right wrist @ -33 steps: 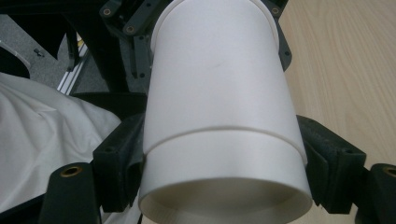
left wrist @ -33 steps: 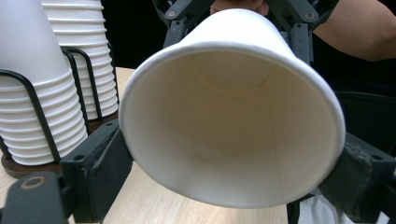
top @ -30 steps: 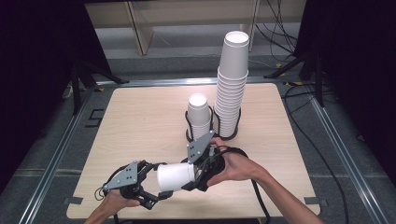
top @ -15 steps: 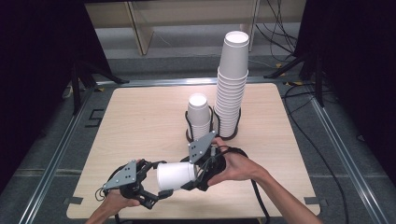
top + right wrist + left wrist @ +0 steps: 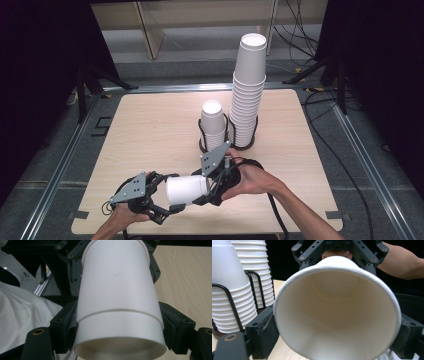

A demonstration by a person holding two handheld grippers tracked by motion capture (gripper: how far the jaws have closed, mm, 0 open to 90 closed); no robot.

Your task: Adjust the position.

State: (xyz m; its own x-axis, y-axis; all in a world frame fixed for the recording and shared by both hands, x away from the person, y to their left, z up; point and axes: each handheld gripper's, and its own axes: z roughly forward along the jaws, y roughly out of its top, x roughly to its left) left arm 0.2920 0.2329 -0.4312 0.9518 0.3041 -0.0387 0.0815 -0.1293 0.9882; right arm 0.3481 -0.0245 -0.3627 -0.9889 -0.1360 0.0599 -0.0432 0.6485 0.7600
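Hardly anything has shifted since the earlier frames: both your hands sit where they were. Only your left gripper (image 5: 167,194) has been working, and its jaws have just been closing again onto the paper cup (image 5: 186,189) that lies between them.

You are holding that cup on its side, bridged from one gripper to the other. Its wide mouth sits between the left jaws, whose pads (image 5: 265,327) press on the rim from outside, one on either side. That makes sense, because the rolled rim is the stiffest part and resists crushing. Its narrow base end sits between the jaws of your right gripper (image 5: 200,189), pinched across the wall.

From the right gripper view, a fine step runs around the cup wall just beyond the right jaws. I read it as one cup nested in another. If so, you grip the two ends in order to pull them apart, with each jaw pair taking its own cup.

Beyond the right jaws and well apart from them, the short stack (image 5: 212,122) and the tall stack (image 5: 249,90) stand upright in their wire holder (image 5: 202,135) on the table (image 5: 150,125). They are probably kept upright there so that cups lift off or drop on cleanly.
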